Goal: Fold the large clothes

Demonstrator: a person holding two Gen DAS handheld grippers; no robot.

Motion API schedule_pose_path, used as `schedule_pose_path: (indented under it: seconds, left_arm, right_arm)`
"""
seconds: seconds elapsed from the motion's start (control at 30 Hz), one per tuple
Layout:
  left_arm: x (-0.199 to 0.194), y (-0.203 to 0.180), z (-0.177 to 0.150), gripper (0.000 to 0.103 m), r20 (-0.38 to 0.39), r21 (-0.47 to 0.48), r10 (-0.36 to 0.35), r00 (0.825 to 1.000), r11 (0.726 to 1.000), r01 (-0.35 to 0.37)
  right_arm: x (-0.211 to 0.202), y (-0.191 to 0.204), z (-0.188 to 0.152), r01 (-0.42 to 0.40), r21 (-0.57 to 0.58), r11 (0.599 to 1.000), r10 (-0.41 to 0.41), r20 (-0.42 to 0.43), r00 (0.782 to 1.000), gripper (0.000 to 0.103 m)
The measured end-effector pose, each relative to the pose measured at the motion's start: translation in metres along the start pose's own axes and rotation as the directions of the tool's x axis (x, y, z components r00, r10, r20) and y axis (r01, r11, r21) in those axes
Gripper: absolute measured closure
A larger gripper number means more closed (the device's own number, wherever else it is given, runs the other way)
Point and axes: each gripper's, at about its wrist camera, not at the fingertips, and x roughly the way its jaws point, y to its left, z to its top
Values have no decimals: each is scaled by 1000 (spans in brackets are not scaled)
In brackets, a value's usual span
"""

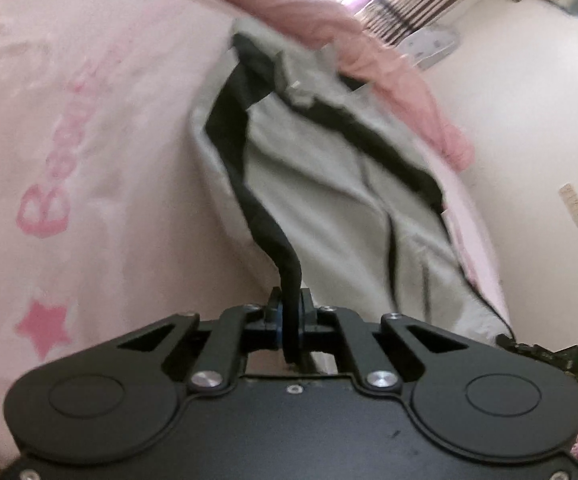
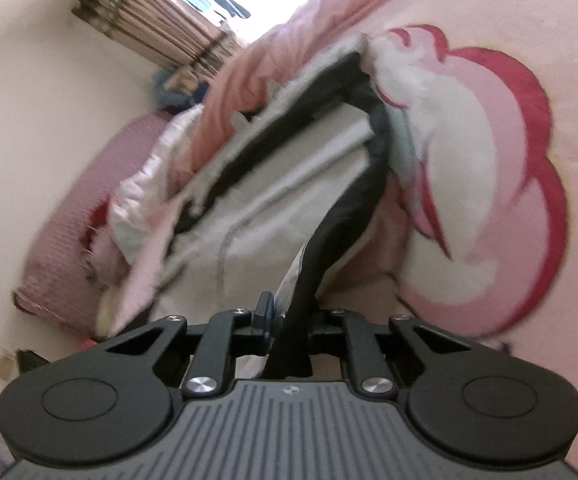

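Note:
A grey garment [image 1: 321, 196] with black trim lies on a pink bedspread [image 1: 101, 128]. In the left wrist view my left gripper [image 1: 289, 304] is shut on the garment's black edge band [image 1: 249, 200], which rises from between the pads and runs up along the grey cloth. The right wrist view shows the same grey garment [image 2: 273, 208] with black bands. There my right gripper [image 2: 289, 312] is shut on a black band [image 2: 345, 224] of it, the cloth bunched between the jaws and lifted off the bed.
The bedspread carries pink lettering, a star [image 1: 45, 326] and a large pink and white cartoon print [image 2: 489, 184]. A rumpled pink quilt [image 1: 349, 32] lies at the bed's far side. A purple pillow [image 2: 89, 208], white walls and a striped curtain [image 2: 161, 28] surround the bed.

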Motion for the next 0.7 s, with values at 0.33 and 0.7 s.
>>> schedule_pose_path:
  seconds: [0.33,0.7]
  left_arm:
    - [36,-34,122,99,88,68,-57,995,996,51]
    - [183,-30,334,21,155,112,24,988,993,-41]
  right_arm:
    - [57,15,114,-61,57,997,56,84,995,91]
    - [212,14,303,76,37,996,-81,173,982,83]
